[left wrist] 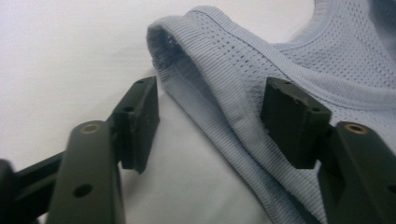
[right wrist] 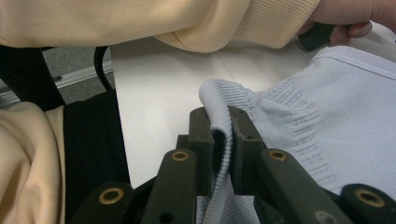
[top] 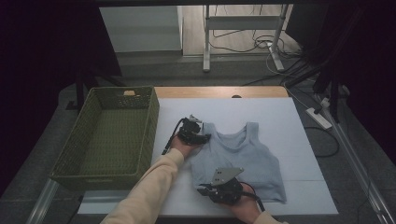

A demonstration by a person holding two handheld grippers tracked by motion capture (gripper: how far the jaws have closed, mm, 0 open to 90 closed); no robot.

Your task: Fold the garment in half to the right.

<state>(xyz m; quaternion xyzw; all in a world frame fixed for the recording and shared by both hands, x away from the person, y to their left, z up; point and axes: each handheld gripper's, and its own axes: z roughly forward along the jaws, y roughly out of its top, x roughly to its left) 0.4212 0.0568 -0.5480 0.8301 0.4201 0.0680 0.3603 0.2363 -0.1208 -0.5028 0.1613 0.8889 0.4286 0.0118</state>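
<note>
Light blue tank top (top: 243, 156) flat on white tabletop (top: 280, 116), neckline toward far edge, hem toward near edge. Green woven basket (top: 91, 161) just beside tabletop's left edge, apart from the garment.

Left gripper (top: 201, 136) at top-left strap of the tank top, held by hand (top: 184, 148) in cream sleeve (top: 149, 186). In left gripper view: jaws parted, strap end (left wrist: 196, 51) lying between them, ribbed armhole edge running down between the two black pads. Right-hand pad (left wrist: 292, 119) resting over the mesh fabric, left-hand pad (left wrist: 140, 116) over bare tabletop, clear gap to the cloth. No pinch on the fabric visible; released, straddling the strap.

Right gripper (top: 209, 190) at lower-left corner of the tank top, near the tabletop's near edge, grey three-cornered plate (top: 226, 175) on top, cable trailing toward the person. In right gripper view: jaws clenched on ribbed hem corner (right wrist: 222, 116), fold of light blue knit squeezed between the pads and bulging above them. Fabric stretched slightly away from the grip toward the right of that view. Cream sleeve crossing the top of right gripper view, other hand's fingers at upper right near the fabric edge.

Rest of the garment smooth, right strap and right side untouched.
</note>
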